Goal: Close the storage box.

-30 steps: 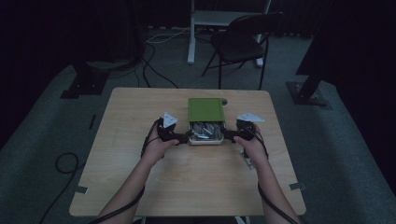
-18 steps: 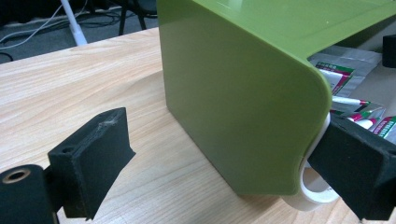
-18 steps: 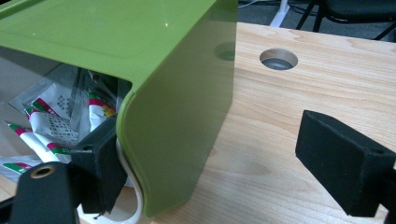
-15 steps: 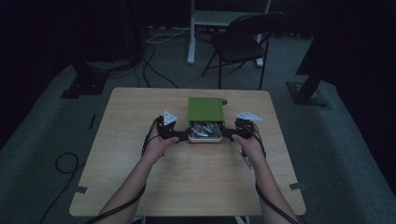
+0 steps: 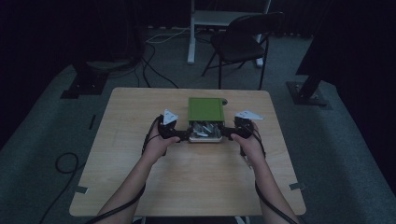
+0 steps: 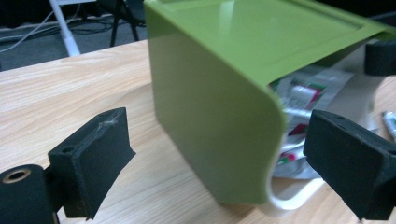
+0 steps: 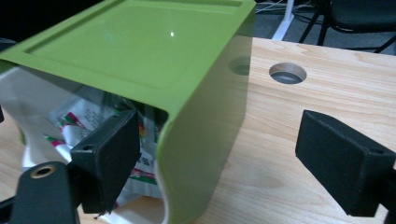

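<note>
1. The room is dim, with dark curtains behind, a folding chair (image 5: 243,39) beyond the far edge, and a pale wooden table (image 5: 140,186) where the person works.

2. The left gripper (image 5: 180,135) sits at the left end of the box, its jaws spread wide. In the left gripper view one black pad stands clear of the green wall on the open wood, the other just past the near corner, by the open front; neither is pressing anything that I can see.

3. Between the two grippers is the green lid (image 6: 233,60), shoved back so it covers the far part of the white box (image 6: 289,203) and leaves the near part open. Packets (image 7: 84,121), red and green printed sachets, lie loose inside the exposed part.

4. The right gripper (image 5: 232,132) mirrors the left: jaws wide apart, one pad reaching under the lid's near edge beside the packets, the other out over bare wood near a round hole (image 7: 287,73) in the table.

5. I'd judge the work about halfway: the lid is partly displaced, but neither gripper has clamped it yet. What's left is gripping both ends and moving the lid fully on or off; which way, I can't tell.
</note>
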